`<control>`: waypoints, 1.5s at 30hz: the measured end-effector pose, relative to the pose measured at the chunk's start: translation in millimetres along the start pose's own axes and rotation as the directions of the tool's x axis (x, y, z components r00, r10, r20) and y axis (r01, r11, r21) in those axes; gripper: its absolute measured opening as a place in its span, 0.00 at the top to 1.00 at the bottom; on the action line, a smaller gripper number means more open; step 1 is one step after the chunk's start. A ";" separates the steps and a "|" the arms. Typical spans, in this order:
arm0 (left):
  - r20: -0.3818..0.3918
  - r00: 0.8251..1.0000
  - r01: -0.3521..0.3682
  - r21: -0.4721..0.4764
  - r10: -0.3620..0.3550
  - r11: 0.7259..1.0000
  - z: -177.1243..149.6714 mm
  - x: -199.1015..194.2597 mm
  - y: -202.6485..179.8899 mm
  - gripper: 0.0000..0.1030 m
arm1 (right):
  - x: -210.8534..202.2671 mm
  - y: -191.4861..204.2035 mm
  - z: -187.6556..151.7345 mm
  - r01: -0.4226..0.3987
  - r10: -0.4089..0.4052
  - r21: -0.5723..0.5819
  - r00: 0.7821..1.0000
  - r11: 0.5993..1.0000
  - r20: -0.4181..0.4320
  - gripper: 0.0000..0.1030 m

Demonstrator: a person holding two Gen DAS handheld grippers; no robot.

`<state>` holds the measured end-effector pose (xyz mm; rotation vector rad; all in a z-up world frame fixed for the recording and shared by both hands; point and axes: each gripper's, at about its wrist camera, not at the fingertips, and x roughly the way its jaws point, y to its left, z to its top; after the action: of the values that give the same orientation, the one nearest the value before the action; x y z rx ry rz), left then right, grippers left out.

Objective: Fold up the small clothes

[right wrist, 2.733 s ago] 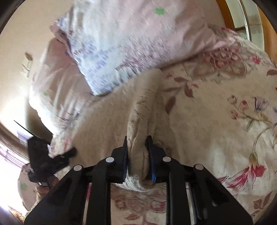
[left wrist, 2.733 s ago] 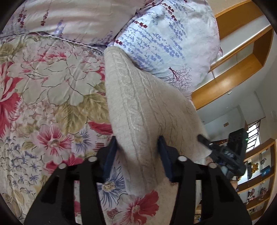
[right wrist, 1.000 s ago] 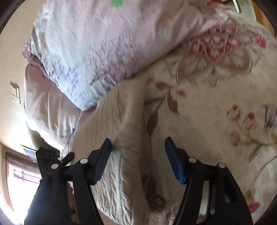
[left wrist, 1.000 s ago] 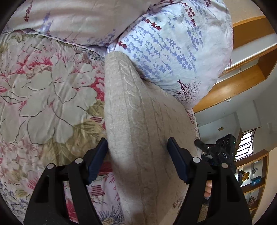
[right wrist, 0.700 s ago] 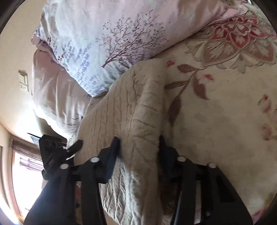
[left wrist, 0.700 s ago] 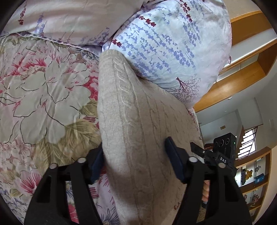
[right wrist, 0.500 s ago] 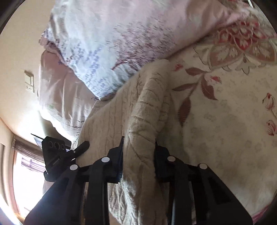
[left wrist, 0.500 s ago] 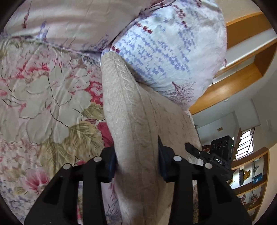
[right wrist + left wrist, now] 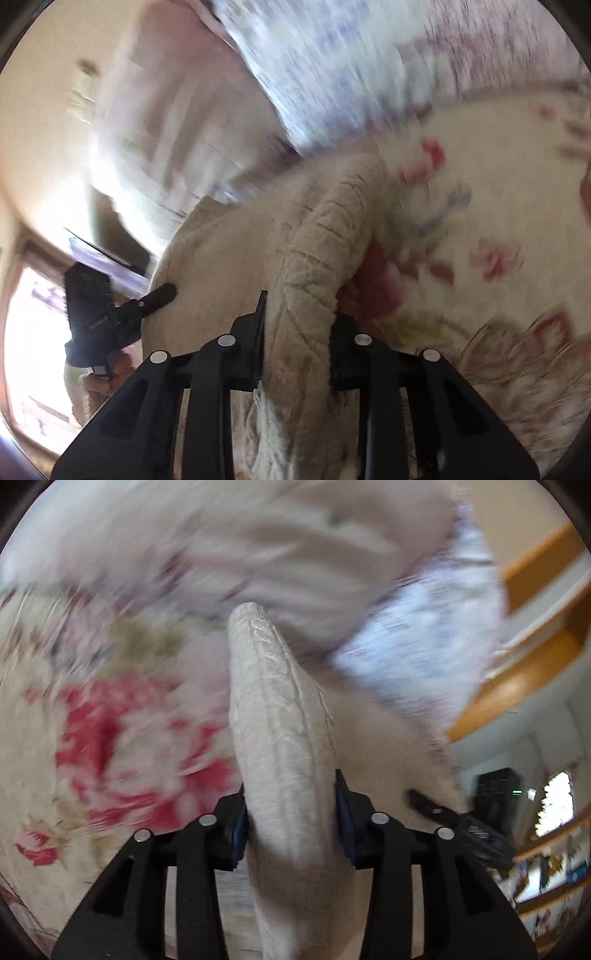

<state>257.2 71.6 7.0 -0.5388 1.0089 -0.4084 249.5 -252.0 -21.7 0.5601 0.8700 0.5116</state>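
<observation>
A cream cable-knit garment (image 9: pixel 275 716) is pinched at its left edge by my left gripper (image 9: pixel 291 812), which is shut on it. The same knit (image 9: pixel 314 266) is pinched at its right edge by my right gripper (image 9: pixel 297 325), also shut on it. The cloth stretches between the two grippers above a floral bedspread (image 9: pixel 110 716). The right gripper shows at the right of the left wrist view (image 9: pixel 458 819); the left gripper shows at the left of the right wrist view (image 9: pixel 122 310). Both views are motion-blurred.
Pillows with a lilac and blue print (image 9: pixel 406 627) lie just beyond the garment, also in the right wrist view (image 9: pixel 332 74). Wooden shelving (image 9: pixel 524 664) stands at the right. A bright window (image 9: pixel 33 332) is at the left.
Both grippers opened, moved along the garment's edges and closed on it again. Now they are lifting it fast, blurring both views.
</observation>
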 end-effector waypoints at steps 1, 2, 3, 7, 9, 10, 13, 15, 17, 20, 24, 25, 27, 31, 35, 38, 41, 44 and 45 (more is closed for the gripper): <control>0.011 0.999 0.039 -0.031 -0.039 0.999 -3.2 0.5 10.0 0.51 | -0.2 -0.4 -0.5 -0.005 0.005 0.006 1.000 1.000 0.013 0.70; 0.023 0.998 0.066 -0.048 -0.065 0.997 -5.0 0.1 15.0 0.50 | -0.8 -0.8 0.2 -0.005 0.005 0.015 1.000 1.000 0.007 0.69; 0.025 0.998 0.064 -0.047 -0.063 0.997 -5.8 -1.3 14.4 0.49 | -3.1 -2.5 1.2 -0.010 0.010 0.028 1.000 1.000 -0.002 0.68; 0.116 0.992 -0.049 0.073 0.040 0.996 -11.6 -25.2 -9.6 0.49 | -25.9 -4.5 2.0 0.004 -0.005 0.024 0.999 1.000 0.041 0.66; 0.193 0.980 -0.085 0.151 0.055 0.985 -17.3 -40.6 -19.7 0.46 | -38.5 -0.8 3.4 0.020 -0.020 -0.007 0.996 1.000 0.084 0.66; 0.227 0.973 -0.094 0.203 0.047 0.975 -21.1 -48.6 -31.9 0.45 | -41.1 0.0 3.7 0.023 -0.022 -0.015 0.996 1.000 0.086 0.67; 0.252 0.967 -0.124 0.330 0.039 0.936 -32.2 -50.9 -63.8 0.40 | -37.7 2.6 -0.3 0.047 -0.042 -0.058 0.996 0.997 0.077 0.83; 0.239 0.970 -0.138 0.386 0.045 0.912 -35.5 -45.1 -78.0 0.39 | -37.6 8.9 -2.2 0.091 -0.080 -0.095 0.991 0.991 0.109 0.88; 0.215 0.974 -0.156 0.427 0.067 0.891 -39.9 -33.4 -88.3 0.39 | -38.8 8.4 -2.4 0.124 -0.111 -0.101 0.985 0.987 0.129 0.89; 0.184 0.976 -0.188 0.455 0.115 0.870 -44.6 -15.1 -94.5 0.40 | -34.2 1.2 -2.2 0.159 -0.150 -0.078 0.982 0.984 0.116 0.89; 0.161 0.962 -0.271 0.477 0.221 0.836 -50.0 5.1 -94.4 0.45 | -23.6 -7.2 -1.5 0.197 -0.191 -0.050 0.976 0.979 0.104 0.89; 0.167 0.957 -0.289 0.482 0.237 0.827 -49.3 9.8 -96.6 0.45 | -21.4 -6.8 -0.7 0.207 -0.201 -0.051 0.974 0.977 0.106 0.88; 0.173 0.953 -0.303 0.486 0.250 0.820 -47.5 14.6 -98.3 0.42 | -18.7 -3.1 0.5 0.229 -0.221 -0.069 0.969 0.971 0.109 0.86; 0.217 0.951 -0.300 0.462 0.222 0.835 -53.9 -5.8 -97.7 0.40 | -35.0 17.2 -9.0 0.313 -0.283 -0.155 0.940 0.937 0.192 0.67; 0.283 0.932 -0.331 0.411 0.226 0.850 -64.6 -39.3 -84.5 0.34 | -56.4 46.3 -35.3 0.279 -0.211 -0.285 0.945 0.917 0.249 0.67; 0.283 0.921 -0.365 0.387 0.268 0.847 -67.0 -44.6 -73.7 0.34 | -49.7 56.7 -49.8 0.276 -0.214 -0.353 0.955 0.894 0.203 0.68; 0.249 0.906 -0.417 0.385 0.342 0.823 -70.2 -30.9 -62.1 0.33 | -31.3 54.4 -55.4 0.350 -0.313 -0.381 0.937 0.856 0.156 0.68; 0.201 0.909 -0.416 0.358 0.367 0.836 -71.7 -16.7 -51.7 0.32 | -22.7 52.7 -57.8 0.399 -0.360 -0.390 0.917 0.830 0.173 0.68; 0.195 0.910 -0.413 0.349 0.366 0.841 -70.2 -13.8 -50.6 0.32 | -21.0 54.6 -58.5 0.416 -0.374 -0.395 0.909 0.819 0.182 0.67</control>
<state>185.3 22.5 17.0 0.0056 0.8646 -0.1938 180.0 -210.1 -5.3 -0.0085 0.7249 0.2741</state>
